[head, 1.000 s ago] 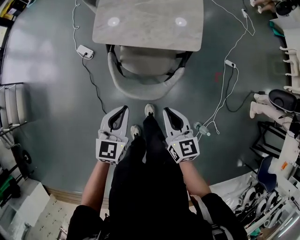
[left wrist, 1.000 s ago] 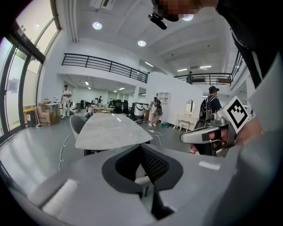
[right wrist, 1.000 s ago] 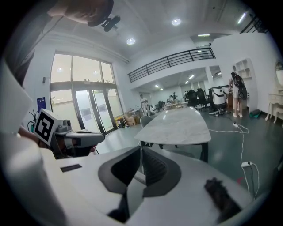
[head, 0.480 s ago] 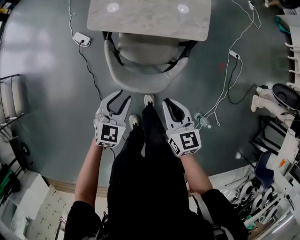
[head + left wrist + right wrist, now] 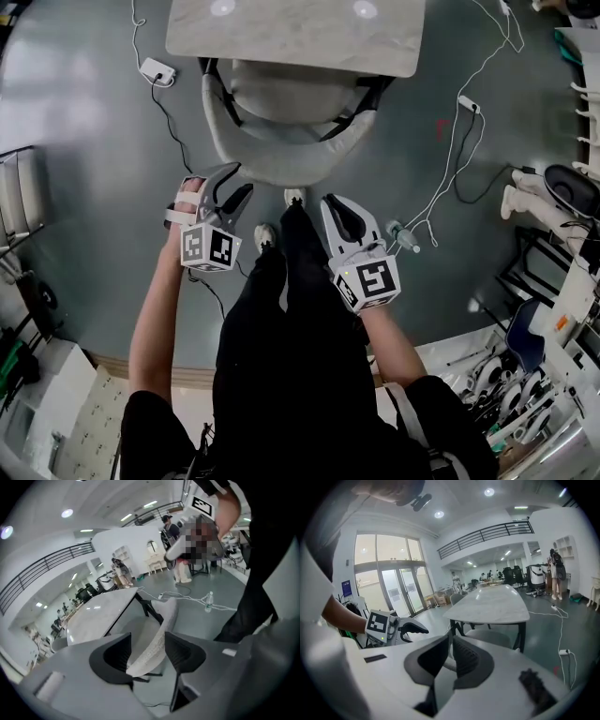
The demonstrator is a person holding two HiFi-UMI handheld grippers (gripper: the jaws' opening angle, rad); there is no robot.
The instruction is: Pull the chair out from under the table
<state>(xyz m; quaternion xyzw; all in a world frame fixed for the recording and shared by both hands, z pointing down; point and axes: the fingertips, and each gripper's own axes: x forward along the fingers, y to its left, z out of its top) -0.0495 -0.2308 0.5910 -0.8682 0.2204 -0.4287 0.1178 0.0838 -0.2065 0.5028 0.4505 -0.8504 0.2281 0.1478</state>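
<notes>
Two jaws of the left gripper (image 5: 148, 640) had just been opening and stood wide apart, with the curved backrest of the chair (image 5: 281, 169) in the gap between them and neither pad pressing on it. The right gripper (image 5: 451, 643) had its jaws closed together on nothing, the backrest near ahead of it. Beyond both, the chair's seat sat tucked under the table (image 5: 291, 42). A shallow bite on the padded rim would likely slip off in the pull, and a one-sided pull could swing the chair against the table.

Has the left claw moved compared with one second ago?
Yes: the left claw neared the chair; its jaws have just been opening, the backrest between them.
</notes>
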